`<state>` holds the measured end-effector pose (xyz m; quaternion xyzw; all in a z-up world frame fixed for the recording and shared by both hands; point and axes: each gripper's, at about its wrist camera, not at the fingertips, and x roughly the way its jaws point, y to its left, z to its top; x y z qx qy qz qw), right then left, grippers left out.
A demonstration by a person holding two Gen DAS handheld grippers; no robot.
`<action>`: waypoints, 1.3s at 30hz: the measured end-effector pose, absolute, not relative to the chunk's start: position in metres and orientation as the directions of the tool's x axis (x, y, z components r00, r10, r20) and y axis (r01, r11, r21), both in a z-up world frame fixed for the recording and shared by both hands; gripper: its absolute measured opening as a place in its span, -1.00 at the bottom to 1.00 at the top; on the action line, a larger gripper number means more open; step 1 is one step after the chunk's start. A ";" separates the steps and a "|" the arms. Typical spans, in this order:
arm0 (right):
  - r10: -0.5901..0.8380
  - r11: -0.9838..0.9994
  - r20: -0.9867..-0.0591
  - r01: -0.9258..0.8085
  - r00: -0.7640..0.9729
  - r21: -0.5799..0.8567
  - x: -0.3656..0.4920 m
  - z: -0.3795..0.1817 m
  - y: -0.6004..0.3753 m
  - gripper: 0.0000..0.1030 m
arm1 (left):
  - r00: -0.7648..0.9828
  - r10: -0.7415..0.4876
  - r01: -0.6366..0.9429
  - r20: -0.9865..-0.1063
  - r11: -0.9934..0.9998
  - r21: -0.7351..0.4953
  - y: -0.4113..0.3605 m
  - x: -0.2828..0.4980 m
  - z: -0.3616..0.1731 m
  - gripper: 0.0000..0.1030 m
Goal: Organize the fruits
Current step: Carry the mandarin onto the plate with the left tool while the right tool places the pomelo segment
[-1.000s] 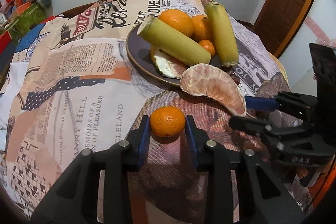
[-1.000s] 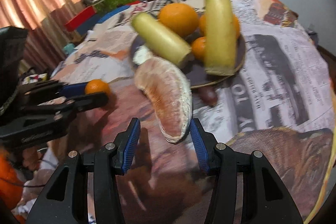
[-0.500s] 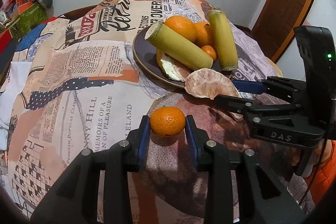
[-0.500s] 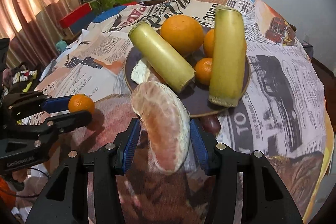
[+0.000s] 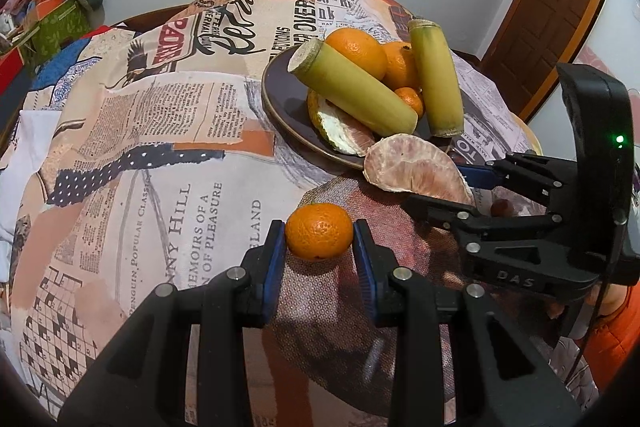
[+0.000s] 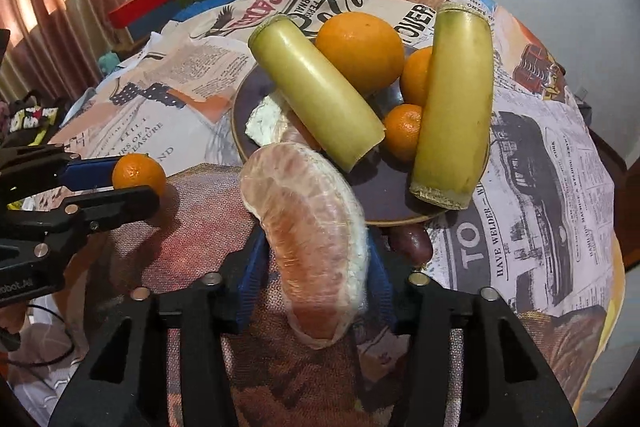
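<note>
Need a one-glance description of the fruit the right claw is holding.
Start at the dark round plate piled with fruit on the newspaper-print tablecloth. At its near rim, the right claw grips a pomelo segment. Unlike the oranges nearby, it is peeled: a pale pink crescent under whitish membrane.

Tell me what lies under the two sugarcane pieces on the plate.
Under the left sugarcane piece: a peeled pomelo wedge with white rind. A small mandarin sits between it and the right sugarcane piece. Plate beneath is mostly hidden.
</note>
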<state>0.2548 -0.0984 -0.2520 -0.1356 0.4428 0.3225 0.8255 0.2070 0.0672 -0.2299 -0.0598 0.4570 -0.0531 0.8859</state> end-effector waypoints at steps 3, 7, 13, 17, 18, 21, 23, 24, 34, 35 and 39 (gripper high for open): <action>0.433 0.750 -0.809 -0.656 0.397 0.079 0.253 -0.249 -0.101 -0.18 | 0.582 -0.148 0.040 -0.800 0.987 -0.153 0.067 0.207 -0.228 -0.35; 0.455 0.740 -0.791 -0.668 0.409 0.081 0.246 -0.240 -0.100 -0.18 | 0.594 -0.144 0.042 -0.791 0.988 -0.148 0.067 0.208 -0.222 -0.35; 0.485 0.748 -0.751 -0.657 0.448 0.091 0.247 -0.219 -0.106 -0.18 | 0.626 -0.139 0.046 -0.768 0.989 -0.141 0.068 0.211 -0.207 -0.35; 0.493 0.761 -0.725 -0.643 0.481 0.091 0.254 -0.205 -0.108 -0.18 | 0.644 -0.138 0.050 -0.753 0.989 -0.139 0.070 0.217 -0.199 -0.35; 0.494 0.762 -0.721 -0.641 0.486 0.091 0.256 -0.203 -0.108 -0.18 | 0.647 -0.138 0.050 -0.750 0.989 -0.139 0.070 0.219 -0.197 -0.35; 0.497 0.768 -0.706 -0.634 0.504 0.088 0.265 -0.196 -0.108 -0.18 | 0.657 -0.138 0.054 -0.741 0.989 -0.136 0.071 0.226 -0.193 -0.35; 0.496 0.772 -0.699 -0.630 0.515 0.084 0.272 -0.193 -0.106 -0.18 | 0.663 -0.137 0.057 -0.736 0.989 -0.133 0.071 0.232 -0.191 -0.35; 0.497 0.773 -0.696 -0.628 0.518 0.085 0.277 -0.191 -0.105 -0.18 | 0.666 -0.137 0.058 -0.733 0.989 -0.132 0.071 0.235 -0.190 -0.35; 0.482 0.780 -0.703 -0.621 0.522 0.074 0.308 -0.195 -0.086 -0.18 | 0.644 -0.139 0.060 -0.752 0.990 -0.131 0.080 0.269 -0.206 -0.35; 0.479 0.781 -0.706 -0.621 0.522 0.071 0.310 -0.197 -0.085 -0.18 | 0.639 -0.138 0.059 -0.757 0.990 -0.130 0.081 0.273 -0.210 -0.35; 0.476 0.778 -0.714 -0.625 0.513 0.070 0.316 -0.203 -0.081 -0.18 | 0.618 -0.133 0.056 -0.775 0.991 -0.125 0.083 0.290 -0.221 -0.35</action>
